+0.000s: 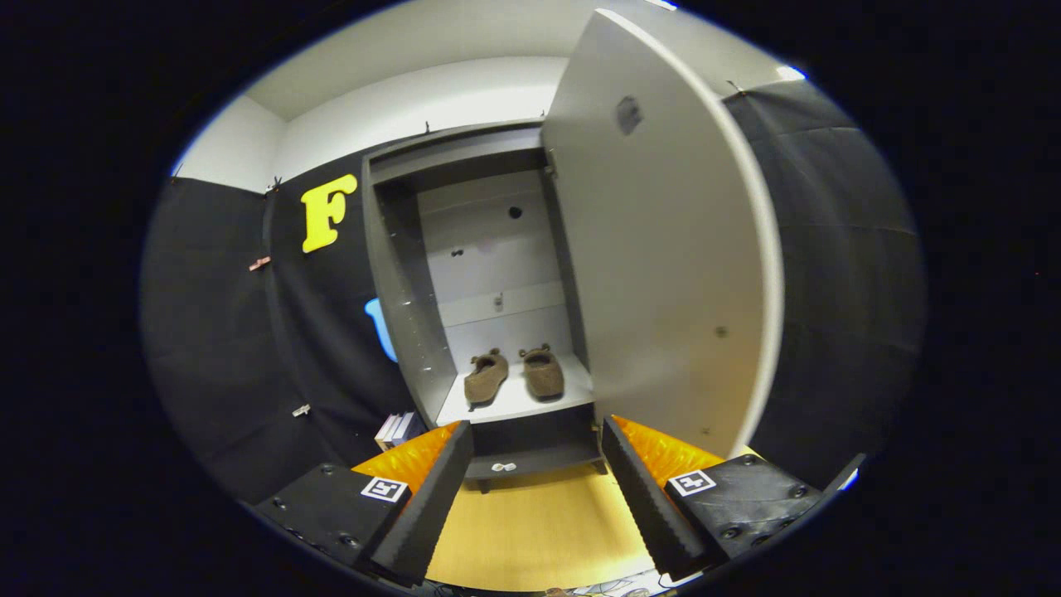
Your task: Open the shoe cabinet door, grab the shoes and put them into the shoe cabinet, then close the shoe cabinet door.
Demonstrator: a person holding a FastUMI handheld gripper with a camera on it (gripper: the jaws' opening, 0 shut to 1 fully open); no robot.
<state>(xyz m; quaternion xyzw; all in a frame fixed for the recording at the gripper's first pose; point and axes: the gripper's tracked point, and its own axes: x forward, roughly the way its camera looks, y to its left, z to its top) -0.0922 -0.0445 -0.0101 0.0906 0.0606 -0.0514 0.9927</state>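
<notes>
The grey shoe cabinet (398, 307) stands ahead of me with its door (663, 249) swung wide open to the right. Two brown fuzzy shoes (514, 375) lie side by side on the pale shelf (518, 402) inside, toes pointing inward. My gripper (537, 464) is open, back from the cabinet and low over the floor, with nothing between its fingers (431, 497). The shoes sit well beyond the fingertips. The upper part of the cabinet holds nothing that I can see.
A light wooden floor (539, 522) runs from the fingers up to the cabinet's base. A few books (398, 429) lean against the cabinet's lower left side. Black cloth walls (249, 348) close in on both sides.
</notes>
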